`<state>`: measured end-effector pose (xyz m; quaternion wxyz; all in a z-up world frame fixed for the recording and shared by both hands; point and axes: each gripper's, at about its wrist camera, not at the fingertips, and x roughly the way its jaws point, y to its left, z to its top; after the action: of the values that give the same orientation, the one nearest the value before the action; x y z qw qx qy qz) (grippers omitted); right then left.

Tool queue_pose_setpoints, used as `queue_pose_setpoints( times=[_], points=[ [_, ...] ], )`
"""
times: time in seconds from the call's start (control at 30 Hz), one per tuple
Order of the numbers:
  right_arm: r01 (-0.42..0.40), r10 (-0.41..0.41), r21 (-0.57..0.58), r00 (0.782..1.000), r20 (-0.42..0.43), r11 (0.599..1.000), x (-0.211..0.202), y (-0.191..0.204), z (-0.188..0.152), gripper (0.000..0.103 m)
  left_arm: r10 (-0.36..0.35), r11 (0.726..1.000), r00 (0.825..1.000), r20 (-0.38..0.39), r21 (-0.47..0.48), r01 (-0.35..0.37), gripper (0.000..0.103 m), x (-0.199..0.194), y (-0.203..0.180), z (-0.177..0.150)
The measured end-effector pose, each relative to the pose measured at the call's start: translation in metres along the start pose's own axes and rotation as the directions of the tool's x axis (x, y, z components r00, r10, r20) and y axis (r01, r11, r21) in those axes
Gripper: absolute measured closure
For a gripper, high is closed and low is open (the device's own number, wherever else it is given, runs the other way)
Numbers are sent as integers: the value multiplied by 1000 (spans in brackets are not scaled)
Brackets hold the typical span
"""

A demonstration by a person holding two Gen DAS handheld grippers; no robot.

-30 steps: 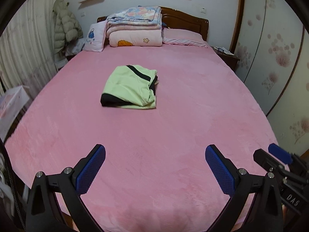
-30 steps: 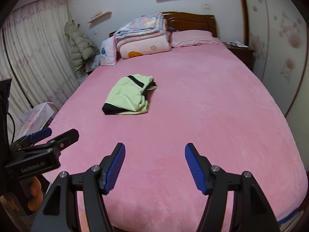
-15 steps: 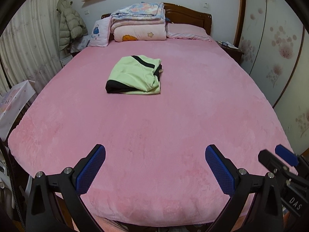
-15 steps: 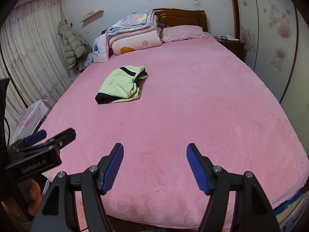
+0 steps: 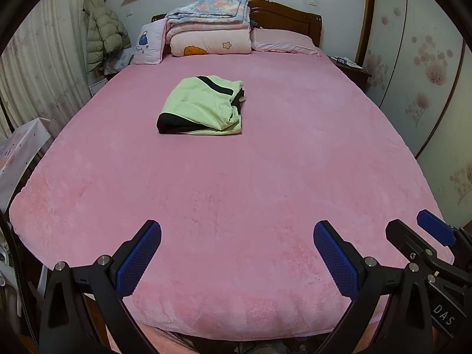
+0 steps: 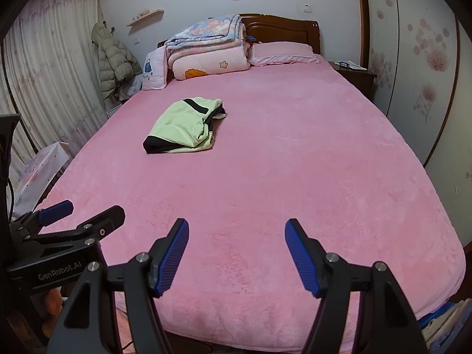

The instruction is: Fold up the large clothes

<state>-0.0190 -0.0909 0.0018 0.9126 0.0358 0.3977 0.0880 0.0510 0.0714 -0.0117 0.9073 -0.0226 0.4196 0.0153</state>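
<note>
Both tongs, left (image 5: 237, 234) and right (image 6: 237, 233), gape wide and empty at the bed's (image 5: 236, 321) foot edge, backed off since earlier; folded green garment (image 5: 203, 106) lies well ahead, mid-bed, pink cover bare between.

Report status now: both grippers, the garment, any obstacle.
Left gripper open, right gripper open, both empty. Green garment folded mid-bed, untouched. Nothing between.
</note>
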Motion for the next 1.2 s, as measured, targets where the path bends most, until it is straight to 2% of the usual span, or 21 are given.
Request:
queue_pose_setpoints(
  times=[1.2],
  points=[
    [-5, 5, -2, 1000, -2, 1000, 3, 3, -1, 35, -10, 1000, 1000, -11, -5, 10, 1, 0, 4, -4]
  ],
)
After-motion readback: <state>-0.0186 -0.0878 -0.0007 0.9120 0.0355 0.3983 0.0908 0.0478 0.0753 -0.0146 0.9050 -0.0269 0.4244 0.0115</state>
